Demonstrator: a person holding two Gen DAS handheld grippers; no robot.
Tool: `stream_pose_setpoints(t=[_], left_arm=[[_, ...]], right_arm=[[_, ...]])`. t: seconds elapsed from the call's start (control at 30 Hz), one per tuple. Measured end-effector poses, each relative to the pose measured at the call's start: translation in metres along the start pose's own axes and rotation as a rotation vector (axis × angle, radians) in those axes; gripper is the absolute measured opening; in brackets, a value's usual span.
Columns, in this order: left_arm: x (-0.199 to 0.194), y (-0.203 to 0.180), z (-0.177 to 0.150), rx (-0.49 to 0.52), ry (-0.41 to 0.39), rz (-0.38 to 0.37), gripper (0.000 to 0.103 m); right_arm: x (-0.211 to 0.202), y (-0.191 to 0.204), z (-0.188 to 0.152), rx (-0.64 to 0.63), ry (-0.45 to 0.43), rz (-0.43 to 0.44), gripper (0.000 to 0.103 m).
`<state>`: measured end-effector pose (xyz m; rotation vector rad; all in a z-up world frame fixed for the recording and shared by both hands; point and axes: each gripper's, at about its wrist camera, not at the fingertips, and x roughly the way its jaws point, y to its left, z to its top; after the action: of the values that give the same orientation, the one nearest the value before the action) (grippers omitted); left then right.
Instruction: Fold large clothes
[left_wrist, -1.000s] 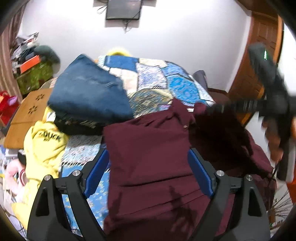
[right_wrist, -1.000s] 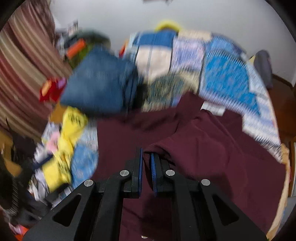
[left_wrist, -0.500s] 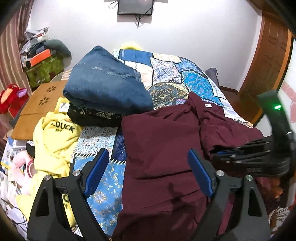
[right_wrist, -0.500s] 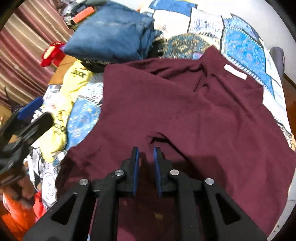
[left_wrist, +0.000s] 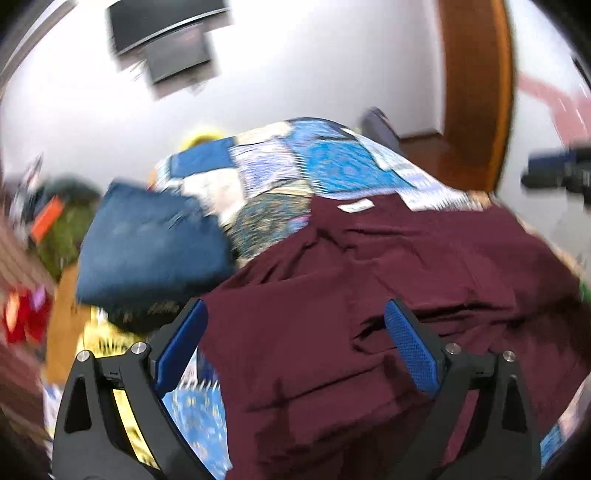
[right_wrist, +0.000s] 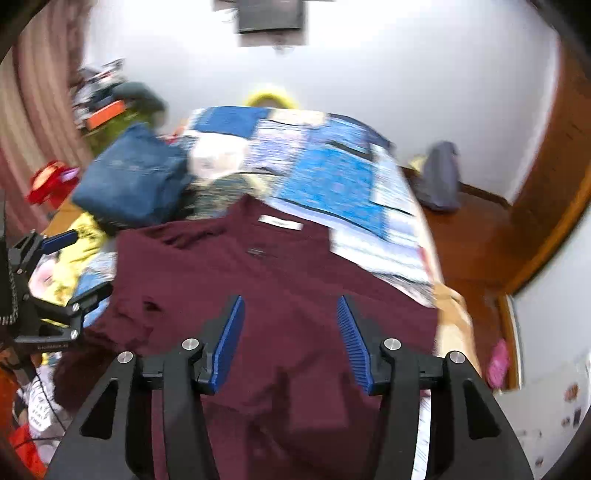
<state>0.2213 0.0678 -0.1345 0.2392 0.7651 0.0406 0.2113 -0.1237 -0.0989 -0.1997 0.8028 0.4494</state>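
A large maroon garment (left_wrist: 369, 280) (right_wrist: 280, 280) lies spread on the bed, its white neck label (right_wrist: 280, 222) at the far end. My left gripper (left_wrist: 295, 321) hovers over the garment's near left part; its jaws are opening and stand wide with nothing gripped. In the right wrist view the left gripper (right_wrist: 70, 266) shows at the garment's left edge. My right gripper (right_wrist: 290, 317) is above the garment's near middle. Its jaws are opening and no cloth is pinched between the blue pads (right_wrist: 229, 339).
Folded blue jeans (left_wrist: 147, 243) (right_wrist: 133, 181) sit on a dark garment at the bed's left. A yellow printed garment (right_wrist: 74, 247) lies beside them. The patchwork bedspread (left_wrist: 321, 162) covers the far half. A wooden door (left_wrist: 476, 92) stands right; clutter fills the left floor.
My right gripper has let go of the maroon fold it pinched and opened its jaws, pulling back. The garment now lies flatter. My left gripper shifted and rolled, opening a little wider.
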Motion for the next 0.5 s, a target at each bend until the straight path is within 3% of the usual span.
stream_pose_setpoints(t=[0.23,0.37,0.5], left_arm=[[0.04,-0.06,0.004,0.218,0.057,-0.091,0.097],[0.061,-0.078,0.003,0.252,0.13,-0.155,0.097],[0.077,-0.092,0.005,0.289,0.161,-0.146,0.097]], right_arm=[[0.017,-0.046,-0.044,0.168,0.076,-0.044,0.049],[0.034,-0.063,-0.069,0.249,0.135,-0.057,0.049],[0.048,-0.079,-0.093,0.323,0.195,-0.062,0.049]])
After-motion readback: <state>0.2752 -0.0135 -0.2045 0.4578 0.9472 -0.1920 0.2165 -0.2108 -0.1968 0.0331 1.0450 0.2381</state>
